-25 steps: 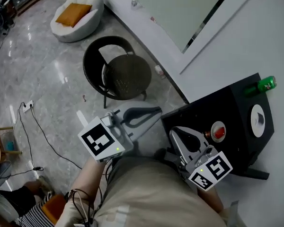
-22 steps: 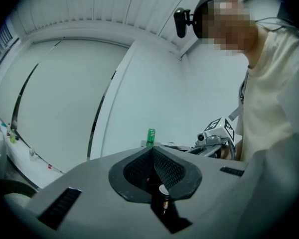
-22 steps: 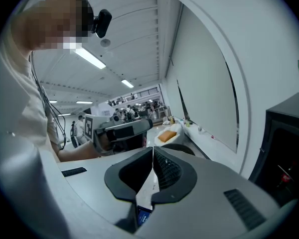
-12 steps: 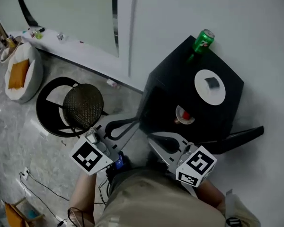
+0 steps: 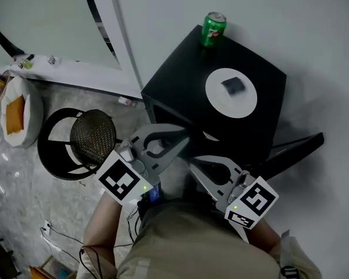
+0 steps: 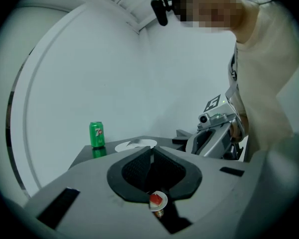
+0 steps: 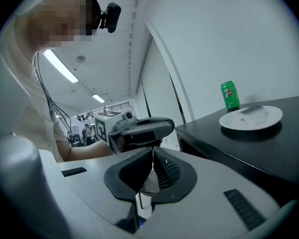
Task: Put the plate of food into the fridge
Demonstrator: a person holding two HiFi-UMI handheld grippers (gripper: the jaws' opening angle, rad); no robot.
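A view from above shows a person standing before a small black fridge [image 5: 180, 80] set against a white wall. Its door [image 5: 296, 150] hangs open to the person's right.

On top of the fridge lies a white plate [image 5: 218, 100] with a dark grey piece of food [image 5: 233, 86] on it. A green soda can [image 5: 212, 29] stands upright near the back corner of the fridge, apart from the plate.

The left claw [image 5: 185, 138] is clenched on nothing, its tips pointing at the near edge of the fridge. The right claw [image 5: 193, 160] is also clenched and empty, just beside the left one and a little lower. Neither touches the plate, which lies well beyond them both.

In the left gripper view, the claw's ribbed pads [image 6: 139, 166] meet in a closed seam. Below that seam, a small white dish with something red on it [image 6: 158, 199] shows through the gap. Where it rests cannot be told.

In the right gripper view, the pads [image 7: 164, 171] are pressed together too, and the plate and can stand up to the right on the black top.

On the glossy stone floor [image 5: 23, 190] to the left stands a round dark chair [image 5: 93, 135]. Further left is a white cushion seat holding an orange pillow [image 5: 14, 112].
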